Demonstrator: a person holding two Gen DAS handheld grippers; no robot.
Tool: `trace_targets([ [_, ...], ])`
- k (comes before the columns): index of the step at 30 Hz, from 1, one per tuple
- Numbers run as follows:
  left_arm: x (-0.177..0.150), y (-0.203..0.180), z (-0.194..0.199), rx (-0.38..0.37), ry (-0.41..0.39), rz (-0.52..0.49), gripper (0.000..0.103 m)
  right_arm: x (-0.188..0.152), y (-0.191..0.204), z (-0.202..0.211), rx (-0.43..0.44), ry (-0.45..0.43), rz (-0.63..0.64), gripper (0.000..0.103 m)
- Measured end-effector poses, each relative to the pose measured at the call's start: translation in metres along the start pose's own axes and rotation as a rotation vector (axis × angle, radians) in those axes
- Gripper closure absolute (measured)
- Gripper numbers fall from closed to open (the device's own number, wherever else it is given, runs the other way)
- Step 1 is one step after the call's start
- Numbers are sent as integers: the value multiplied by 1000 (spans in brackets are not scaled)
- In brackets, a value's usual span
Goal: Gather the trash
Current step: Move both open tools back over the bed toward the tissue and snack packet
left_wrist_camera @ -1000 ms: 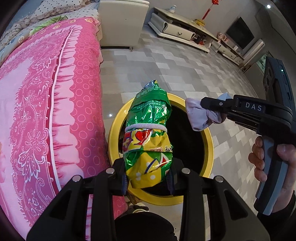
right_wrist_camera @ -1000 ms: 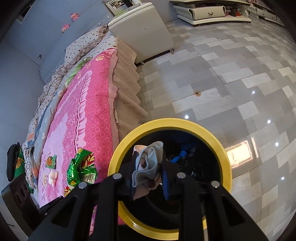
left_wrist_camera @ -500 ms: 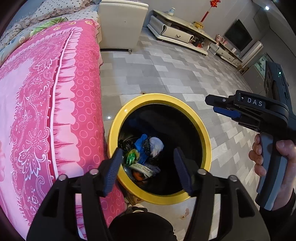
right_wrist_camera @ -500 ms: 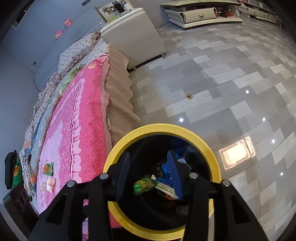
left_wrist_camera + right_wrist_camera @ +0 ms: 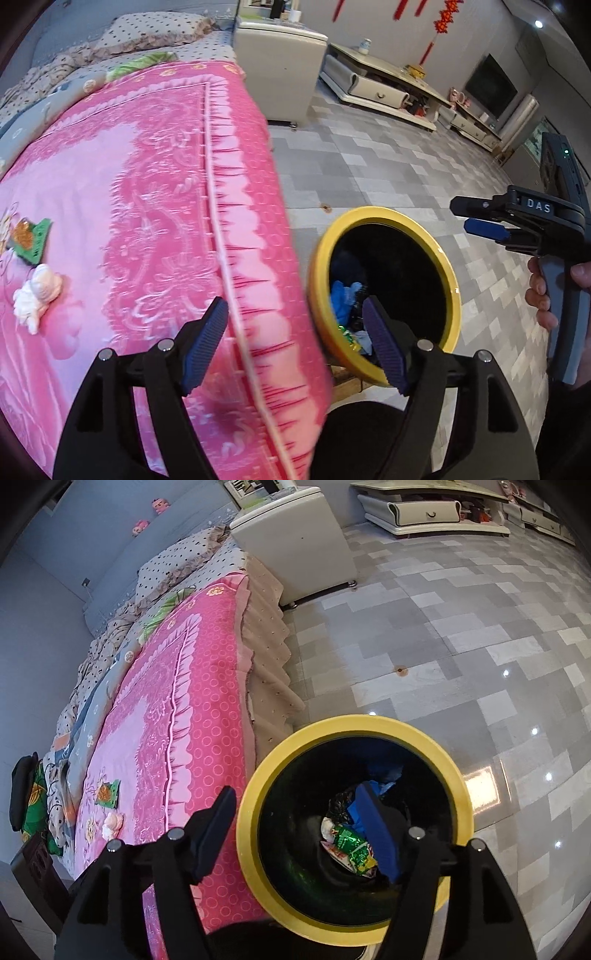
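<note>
A yellow-rimmed black trash bin (image 5: 452,280) (image 5: 255,782) stands on the floor beside the bed. Inside it lie a green snack bag (image 5: 352,843), blue scraps (image 5: 343,299) and other trash. My left gripper (image 5: 295,345) is open and empty over the bed's edge, left of the bin. My right gripper (image 5: 301,834) is open and empty above the bin; it also shows at the right of the left wrist view (image 5: 476,218). A green wrapper (image 5: 33,240) (image 5: 108,794) and a crumpled white tissue (image 5: 35,295) (image 5: 112,823) lie on the pink bedspread (image 5: 140,206).
The bed (image 5: 155,716) with pink cover and beige skirt fills the left. A white nightstand (image 5: 277,81) (image 5: 295,546) stands at the bed's head. A low TV cabinet (image 5: 380,88) lines the far wall. Grey tiled floor (image 5: 461,646) lies to the right.
Both grippers opened and dropped the green snack bag and the cloth wad into the bin. The left gripper has since swung left over the bed; the right stays over the bin.
</note>
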State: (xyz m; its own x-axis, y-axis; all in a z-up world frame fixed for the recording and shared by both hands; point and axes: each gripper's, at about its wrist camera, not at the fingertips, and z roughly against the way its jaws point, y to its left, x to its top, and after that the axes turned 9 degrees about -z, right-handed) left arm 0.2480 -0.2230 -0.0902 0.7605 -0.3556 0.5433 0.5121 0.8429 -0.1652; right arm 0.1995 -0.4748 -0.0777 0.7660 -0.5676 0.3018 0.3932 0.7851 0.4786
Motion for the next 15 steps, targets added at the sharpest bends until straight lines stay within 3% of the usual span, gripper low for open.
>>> trace_targets([
  [15,-43,141,53,179,-54,86,30,-21,140,-37,48,116,183,39],
])
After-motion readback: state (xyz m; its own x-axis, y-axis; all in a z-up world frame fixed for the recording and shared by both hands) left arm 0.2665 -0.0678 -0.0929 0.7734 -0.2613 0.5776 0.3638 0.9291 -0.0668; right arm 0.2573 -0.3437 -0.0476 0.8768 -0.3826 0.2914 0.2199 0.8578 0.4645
